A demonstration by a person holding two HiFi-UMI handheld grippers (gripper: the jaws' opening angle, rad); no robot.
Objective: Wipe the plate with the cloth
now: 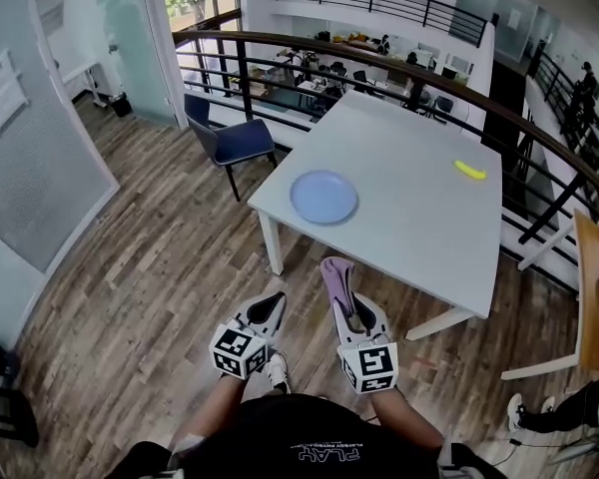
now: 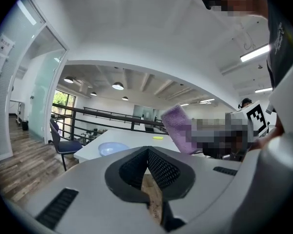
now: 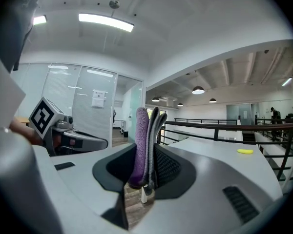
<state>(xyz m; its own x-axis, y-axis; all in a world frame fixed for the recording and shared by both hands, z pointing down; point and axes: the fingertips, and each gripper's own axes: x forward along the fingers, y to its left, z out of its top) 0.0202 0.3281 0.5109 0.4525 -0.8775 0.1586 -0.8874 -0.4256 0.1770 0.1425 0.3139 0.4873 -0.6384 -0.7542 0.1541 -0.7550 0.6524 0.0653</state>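
Note:
A round pale-blue plate lies near the left front corner of the white table. It also shows small and distant in the left gripper view as the plate. My right gripper is shut on a folded purple cloth, which stands up out of its jaws; in the right gripper view the cloth is pinched upright between the pads. My left gripper is shut with nothing in it. Both grippers hover over the wooden floor, short of the table's front edge.
A small yellow object lies at the table's far right. A blue chair stands to the table's left, and a dark railing curves behind it. A wooden table and someone's shoe are at right.

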